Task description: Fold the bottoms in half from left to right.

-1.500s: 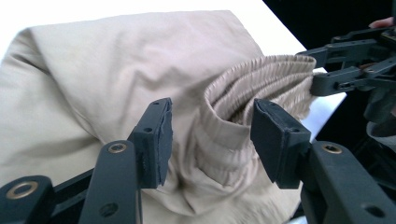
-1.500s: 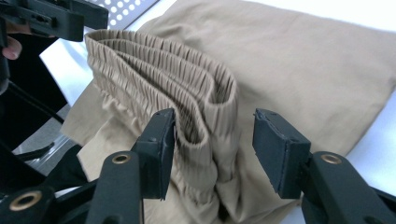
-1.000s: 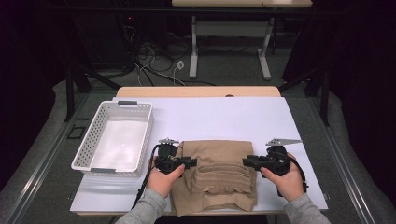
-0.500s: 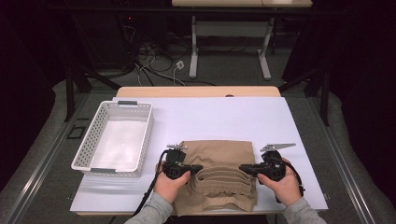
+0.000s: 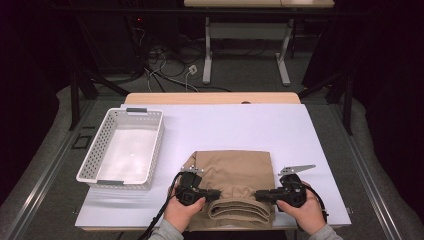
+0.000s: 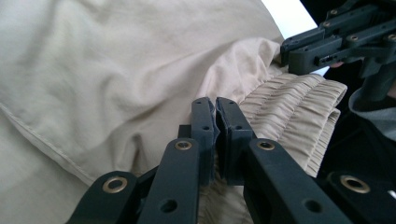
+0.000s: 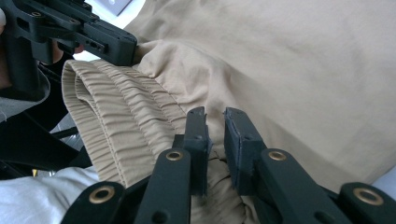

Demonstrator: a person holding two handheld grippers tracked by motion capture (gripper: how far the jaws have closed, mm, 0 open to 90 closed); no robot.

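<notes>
High view: two hands enter from the bottom edge, each wrapped around one gripper, both pointing inward toward each other across the folded tan trousers [image 5: 235, 175] in the lower middle of the frame. The left gripper [image 5: 216, 193] has just been closing and now pinches the left side of the gathered waistband; in the left gripper view its jaws stand almost together with fabric [image 6: 140, 79] caught between them. The right gripper [image 5: 260, 195] has also just been closing; in the right gripper view its jaws stand narrow with a fold of cloth [image 7: 289, 70] nipped between them.

One garment, one white basket [image 5: 95, 160] at the left, one white board [image 5: 240, 125]. The trousers' near edge lies at the board's bottom edge; bare board stretches above and to the right.
</notes>
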